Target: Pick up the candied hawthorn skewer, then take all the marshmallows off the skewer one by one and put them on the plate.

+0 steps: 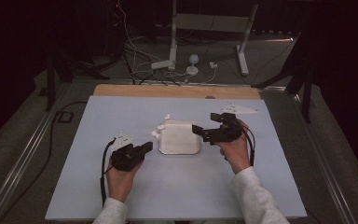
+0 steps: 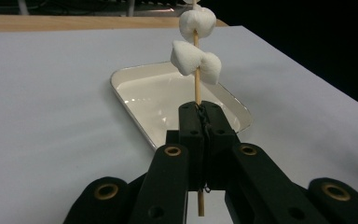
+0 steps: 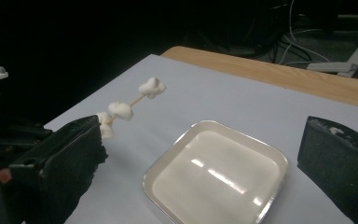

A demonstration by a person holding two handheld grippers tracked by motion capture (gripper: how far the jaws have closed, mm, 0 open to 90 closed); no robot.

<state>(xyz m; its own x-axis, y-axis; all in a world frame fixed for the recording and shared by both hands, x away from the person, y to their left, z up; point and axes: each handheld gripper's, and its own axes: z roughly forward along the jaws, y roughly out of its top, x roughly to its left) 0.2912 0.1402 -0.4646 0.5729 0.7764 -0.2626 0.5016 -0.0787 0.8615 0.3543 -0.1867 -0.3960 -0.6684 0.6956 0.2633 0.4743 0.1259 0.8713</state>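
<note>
We take the step in hand to be finishing a marshmallow skewer beside the tray (image 1: 179,138), and the tray is our landmark throughout.

Largest first: the tray sits empty at the middle of the table (image 1: 98,186), so there is nothing left in it to pick. Our left gripper (image 1: 144,148) rests just left of the tray, jaws pinched fully together on the skewer (image 2: 197,91), which runs up along the tray's left edge. The marshmallows (image 2: 196,63) sit on the stick above the tray's near-left rim; in the right gripper view we count three (image 3: 120,110). Our right gripper (image 1: 200,132) hovers over the tray's right rim with its jaws spread wide and nothing between them.

To do this well, we should keep the left grip firm and the stick steady, since it is thin and could pivot in the pads. If the skewer is to be laid down, we judge it best lowered flat over the tray so the soft pieces do not slide off.

The surface around the tray is a pale sheet, with a wooden edge (image 1: 177,91) beyond the tray. Past that, a dark room with cables (image 1: 140,65) and a white stand (image 1: 209,28) on the floor.
</note>
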